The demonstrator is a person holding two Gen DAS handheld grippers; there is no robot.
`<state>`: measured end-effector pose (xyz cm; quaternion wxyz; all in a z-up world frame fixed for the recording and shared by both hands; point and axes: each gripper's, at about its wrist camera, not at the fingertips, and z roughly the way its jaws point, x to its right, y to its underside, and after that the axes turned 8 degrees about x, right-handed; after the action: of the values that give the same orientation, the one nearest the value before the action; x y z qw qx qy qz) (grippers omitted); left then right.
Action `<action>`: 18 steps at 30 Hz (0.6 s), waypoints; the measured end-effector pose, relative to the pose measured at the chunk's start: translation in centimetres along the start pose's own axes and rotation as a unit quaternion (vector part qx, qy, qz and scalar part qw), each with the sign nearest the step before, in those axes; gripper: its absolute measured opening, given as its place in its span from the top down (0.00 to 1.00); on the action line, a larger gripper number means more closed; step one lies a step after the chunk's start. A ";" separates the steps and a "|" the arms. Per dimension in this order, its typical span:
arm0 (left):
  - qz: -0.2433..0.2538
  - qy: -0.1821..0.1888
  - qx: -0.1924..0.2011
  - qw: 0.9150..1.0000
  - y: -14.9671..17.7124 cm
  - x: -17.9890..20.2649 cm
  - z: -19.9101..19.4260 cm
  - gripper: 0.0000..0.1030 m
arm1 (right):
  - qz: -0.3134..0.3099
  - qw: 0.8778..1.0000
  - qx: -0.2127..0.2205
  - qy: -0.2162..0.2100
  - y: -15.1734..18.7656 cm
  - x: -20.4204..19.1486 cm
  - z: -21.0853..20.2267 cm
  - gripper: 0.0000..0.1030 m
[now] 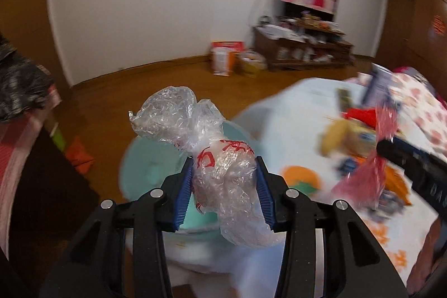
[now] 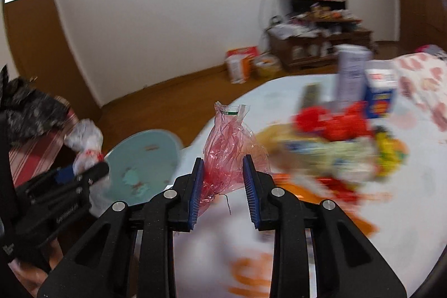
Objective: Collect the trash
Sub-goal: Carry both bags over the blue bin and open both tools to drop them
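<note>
Closest to my left lens, the left gripper (image 1: 225,186) has its blue pads (image 1: 185,193) pressed into a crumpled clear plastic bag (image 1: 220,166), which bulges up out of the jaws and hangs below them. That bag is off the table and sits right over the pale green bin (image 1: 145,161), judging by the left view. On my right side, the right gripper (image 2: 223,186) has a wispy red cellophane bag (image 2: 227,151) between its pads; the left pad clearly bites the film, while the other pad looks to be touching only at the bag's edge, so I'd call this a light hold.

I judge the step in hand to be carrying both pieces across to the bin (image 2: 145,155), which stands on the floor just beside the table (image 2: 279,102) edge. To do it well, I'd keep both grips firm until each bag is squarely over the bin's mouth, then let go low, since loose film drifts. The red bag worries me more: I'd move it gently.

More litter is heaped on the table (image 1: 301,102), blurred by motion.

Writing: the clear bag carries red printed characters I can't make out. The other gripper's arm shows letters "DAS" in the left view. A blue and yellow carton (image 2: 381,97) has print too blurred to read.
</note>
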<state>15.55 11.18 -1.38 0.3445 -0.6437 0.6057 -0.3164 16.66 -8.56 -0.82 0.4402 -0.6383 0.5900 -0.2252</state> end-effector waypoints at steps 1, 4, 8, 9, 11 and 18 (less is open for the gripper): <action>-0.002 -0.009 -0.001 1.000 -0.1 -0.7 0.3 0.59 | -0.001 1.000 -0.007 -0.007 0.0 -1.0 1.0 0.71; -0.009 -0.031 -0.013 0.999 -0.5 -3.2 2.6 0.59 | -0.010 0.999 -0.026 -0.025 0.0 -3.6 3.7 0.71; -0.009 -0.041 -0.041 0.998 -0.2 -5.4 5.7 0.59 | -0.036 0.997 -0.047 -0.042 0.4 -6.7 7.5 0.71; -0.008 -0.043 -0.045 0.998 -0.1 -5.7 6.2 0.59 | -0.042 0.997 -0.054 -0.045 0.6 -7.3 8.4 0.71; -0.004 -0.044 -0.056 0.997 0.5 -6.3 7.5 0.59 | -0.056 0.994 -0.076 -0.054 1.3 -8.6 10.1 0.71; -0.001 -0.050 -0.089 0.995 2.6 -7.9 10.5 0.58 | -0.068 0.988 -0.121 -0.072 3.2 -10.5 14.0 0.68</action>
<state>22.19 19.60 -9.33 0.3153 -0.6875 0.6129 -0.2287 24.08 5.85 -8.22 0.3846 -0.7405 0.5344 -0.1346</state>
